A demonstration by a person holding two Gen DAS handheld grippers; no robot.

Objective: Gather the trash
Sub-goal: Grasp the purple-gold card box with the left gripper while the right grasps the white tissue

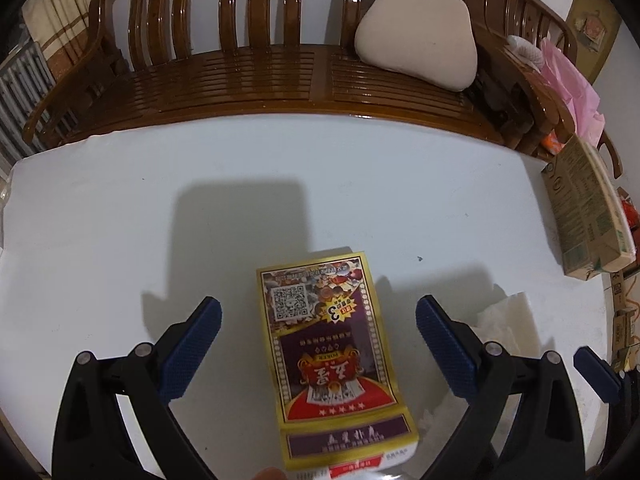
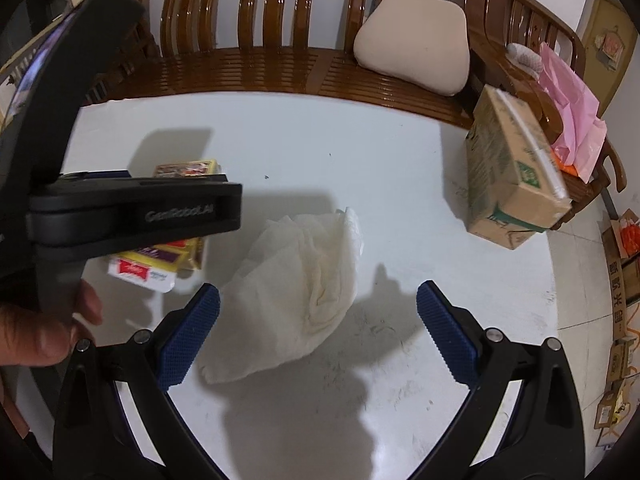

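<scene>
Blue-padded left gripper [image 1: 318, 334] fingers spread wide, straddling gold card box [image 1: 330, 354] flat on white table [image 1: 120, 220], touching nothing. Right gripper [image 2: 318, 330] fingers equally wide over crumpled tissue [image 2: 300, 296]. Cardboard carton [image 2: 514, 172] far right; wooden bench [image 1: 240, 80] beyond.

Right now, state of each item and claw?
Left claw: open, straddling the card box, not gripping.
Right claw: open, over the tissue.
Card box: flat on the table, end flap open.
Tissue: crumpled, on the table.
Cardboard carton: closed, tilted at the table edge.
</scene>
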